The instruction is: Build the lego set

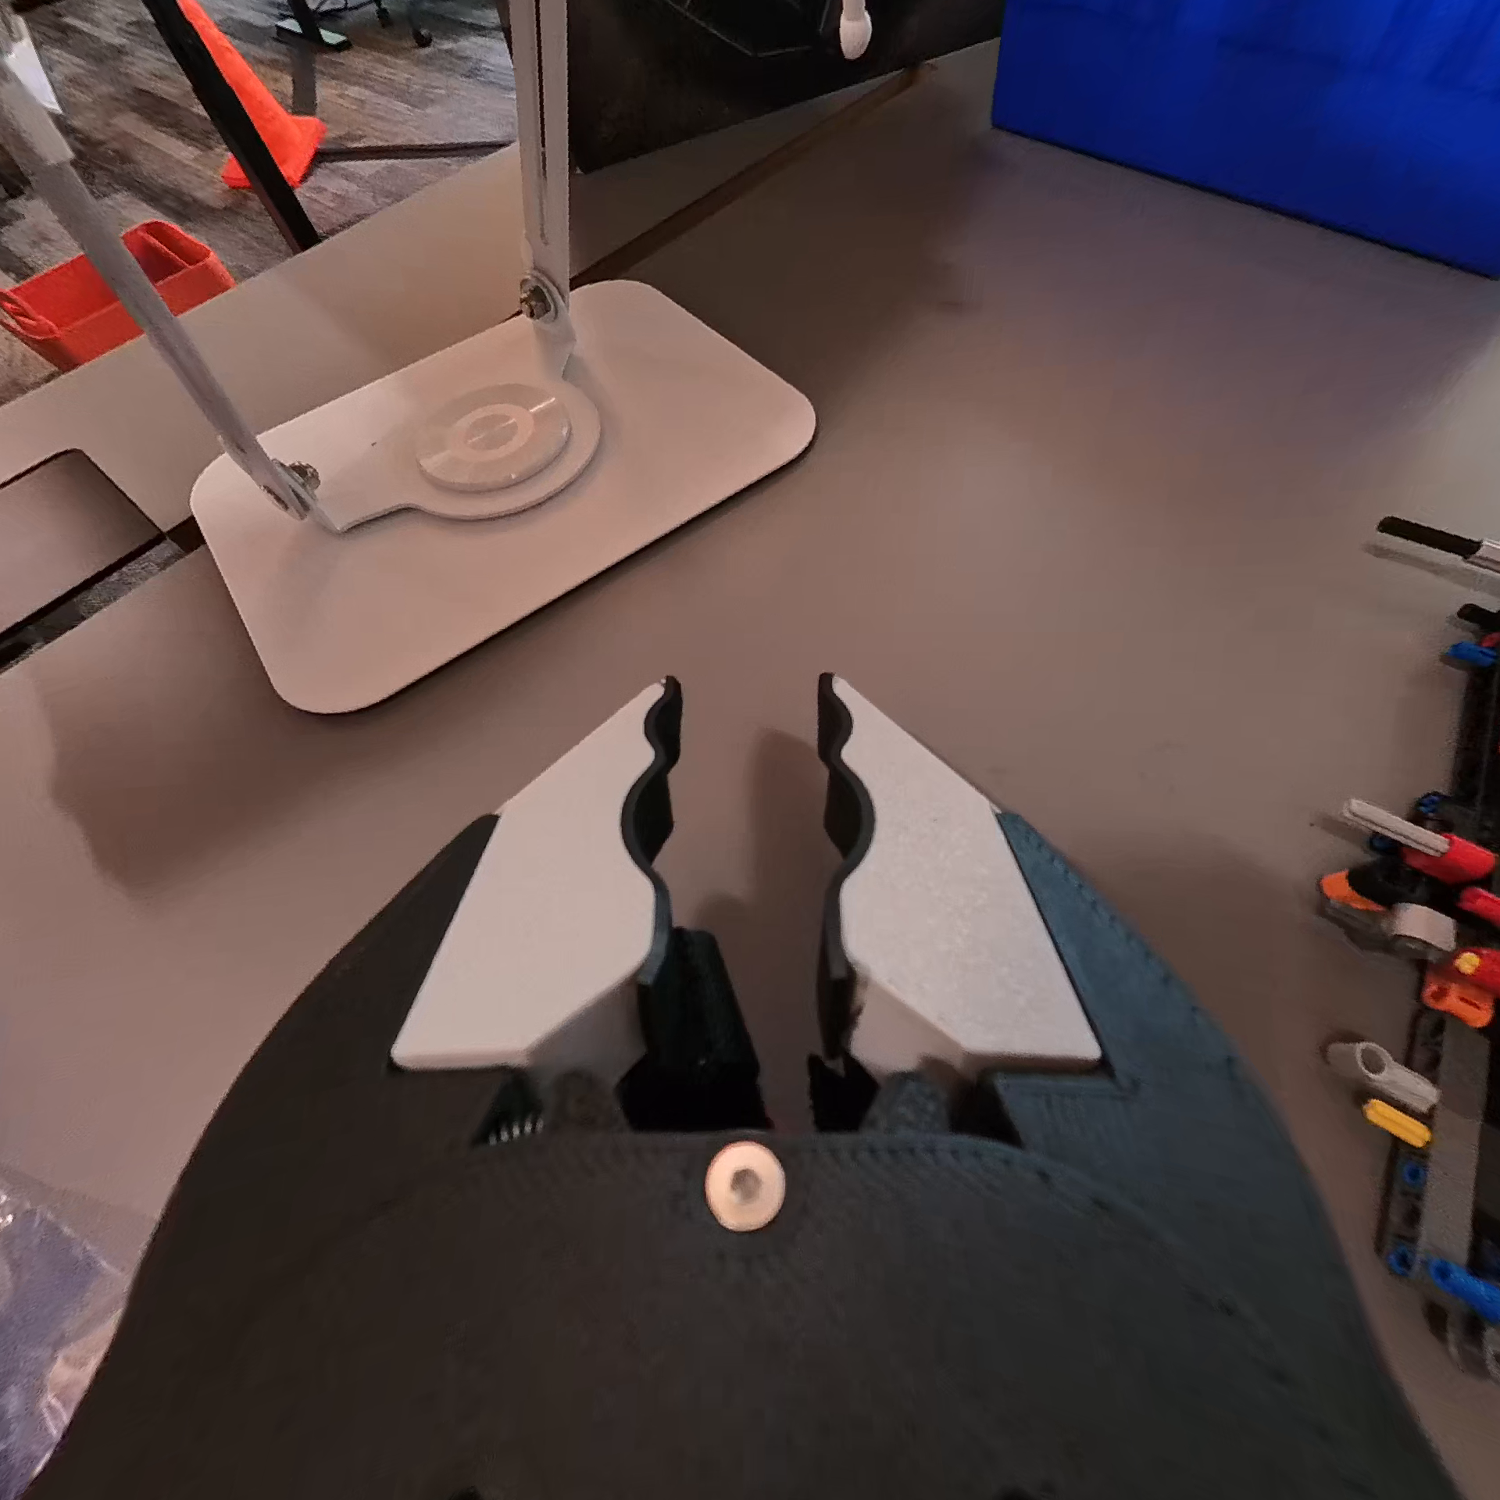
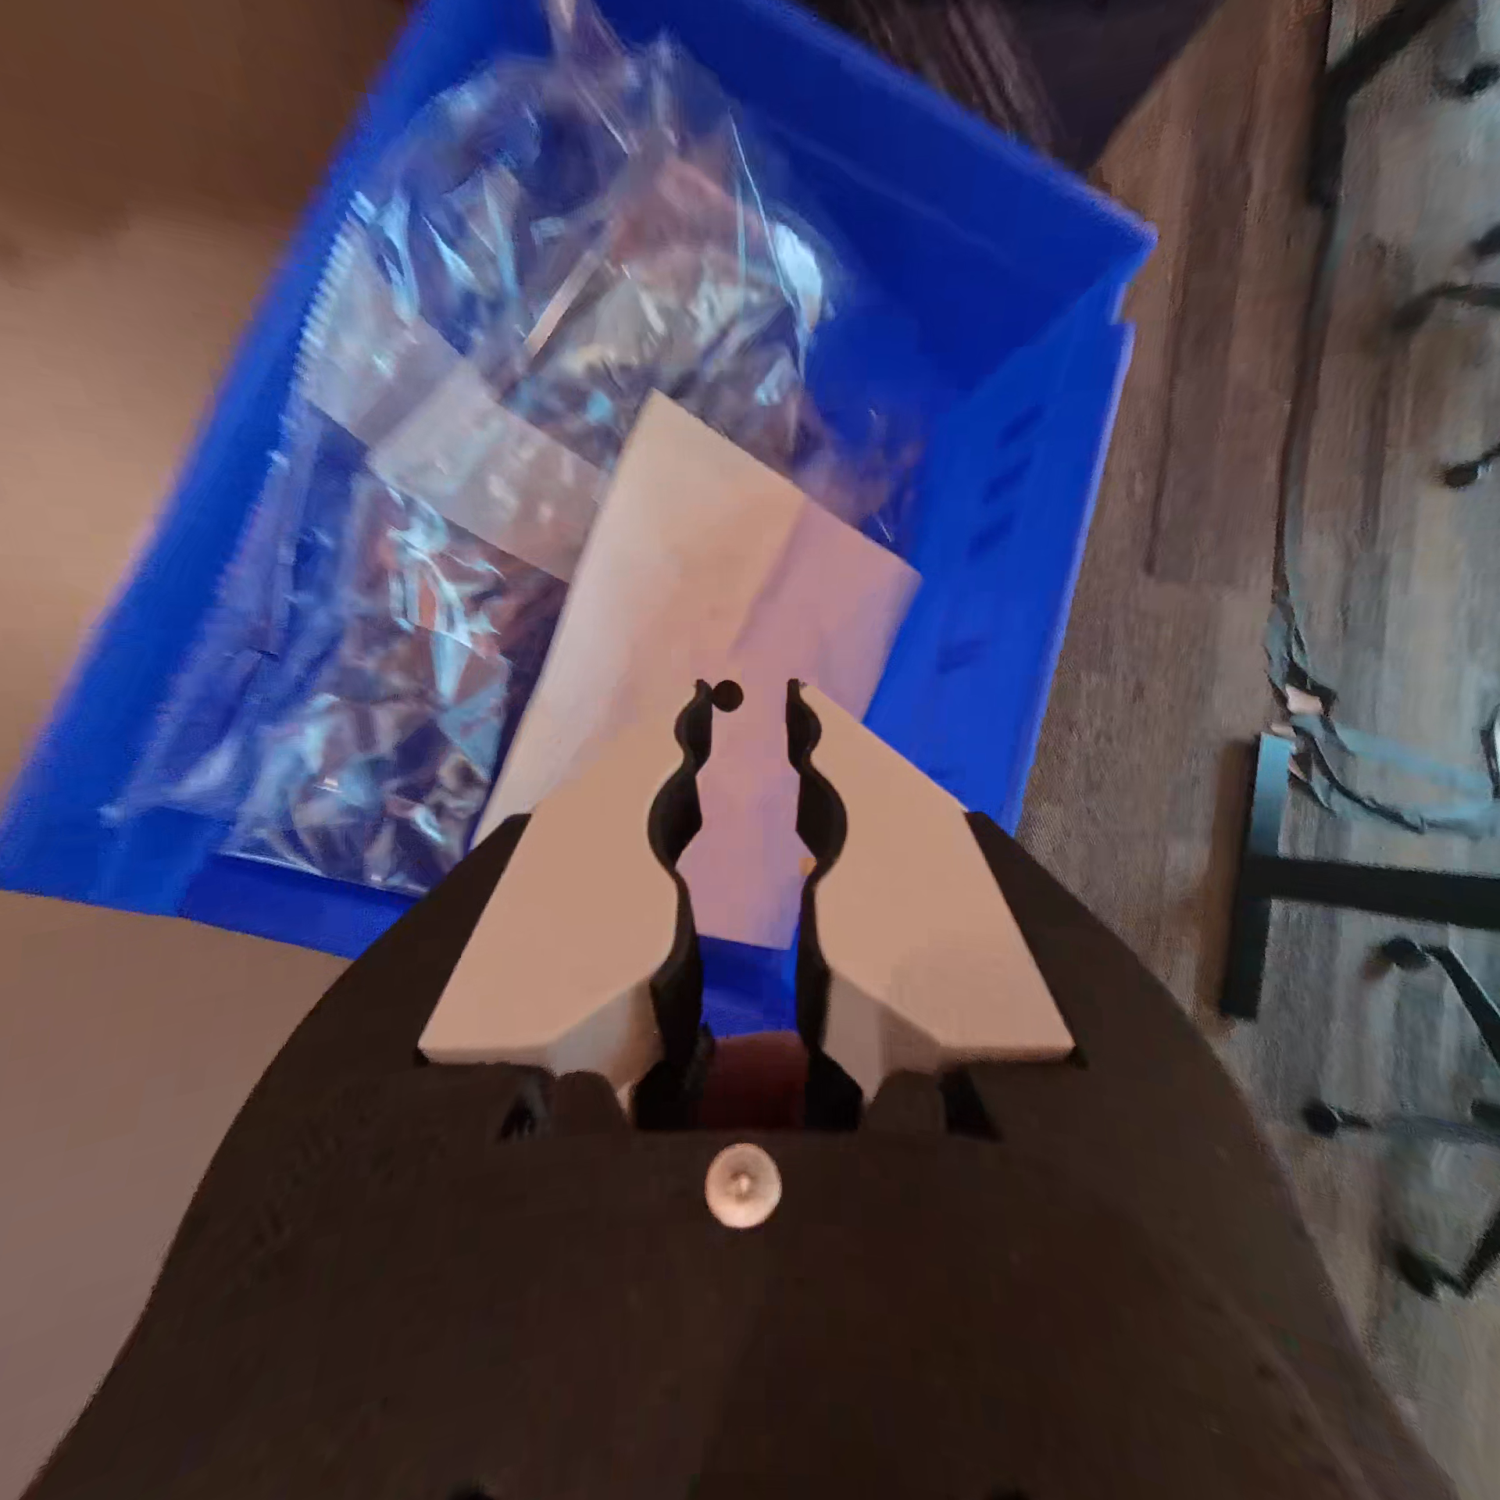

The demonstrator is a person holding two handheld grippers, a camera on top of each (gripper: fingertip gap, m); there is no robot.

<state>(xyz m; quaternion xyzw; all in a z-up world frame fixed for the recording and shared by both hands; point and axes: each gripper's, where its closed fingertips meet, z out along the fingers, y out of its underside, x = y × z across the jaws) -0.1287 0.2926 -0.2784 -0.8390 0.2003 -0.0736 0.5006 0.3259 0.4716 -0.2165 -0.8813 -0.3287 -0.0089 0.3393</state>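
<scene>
A partly built lego frame (image 1: pixel 1441 1015), long, black and grey with red, orange, yellow and blue pieces, lies at the right edge of the left wrist view. My left gripper (image 1: pixel 751 686) is open and empty above the bare grey table (image 1: pixel 1055 528), left of the frame. My right gripper (image 2: pixel 747 688) is open over a blue bin (image 2: pixel 1015 487). The bin holds clear plastic bags of parts (image 2: pixel 487 406) and a white sheet (image 2: pixel 730 552). A small round black bit (image 2: pixel 729 694) shows by the tip of its left finger; the fingers do not close on it.
A white lamp base (image 1: pixel 503 487) with two arms stands ahead and left of my left gripper. The blue bin (image 1: pixel 1258 105) is at the far right. An orange cone (image 1: pixel 252 97) and a red container (image 1: pixel 89 300) are on the floor beyond. A clear bag (image 1: pixel 40 1339) lies near left. Left tips to right tips: about 50 centimetres.
</scene>
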